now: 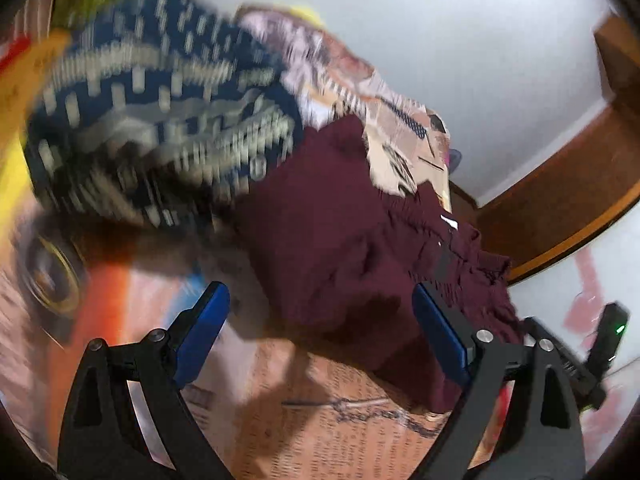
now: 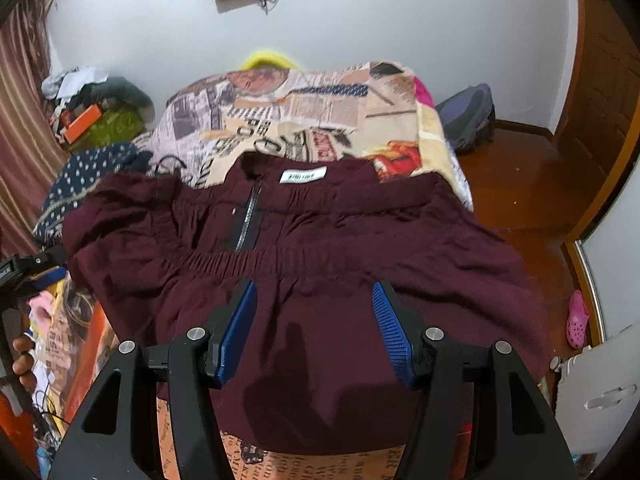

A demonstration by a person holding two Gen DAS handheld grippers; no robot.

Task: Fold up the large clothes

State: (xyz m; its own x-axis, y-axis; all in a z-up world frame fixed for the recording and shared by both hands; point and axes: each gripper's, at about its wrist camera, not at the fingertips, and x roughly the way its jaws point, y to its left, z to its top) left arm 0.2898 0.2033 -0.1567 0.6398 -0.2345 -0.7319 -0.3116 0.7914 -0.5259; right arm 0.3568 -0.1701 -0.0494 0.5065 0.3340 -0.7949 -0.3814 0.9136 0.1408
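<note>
A large maroon garment (image 2: 320, 240) lies spread on the bed, with its elastic waistband, dark zipper (image 2: 248, 216) and white label (image 2: 302, 176) facing up. My right gripper (image 2: 315, 292) hovers over the cloth just below the waistband; its blue pads (image 2: 240, 332) stand apart with nothing pinched. In the left wrist view the same maroon garment (image 1: 340, 240) fills the centre right. My left gripper (image 1: 320, 292) is wide open over the garment's left edge and the sheet and holds nothing.
The bed has a newspaper-print sheet (image 2: 280, 120). A navy patterned cloth (image 1: 152, 112), blurred, lies at the garment's left. A cluttered pile (image 2: 92, 112) sits by the curtain. Wooden floor (image 2: 520, 184), a backpack (image 2: 468, 116) and a pink shoe (image 2: 578, 320) lie to the right.
</note>
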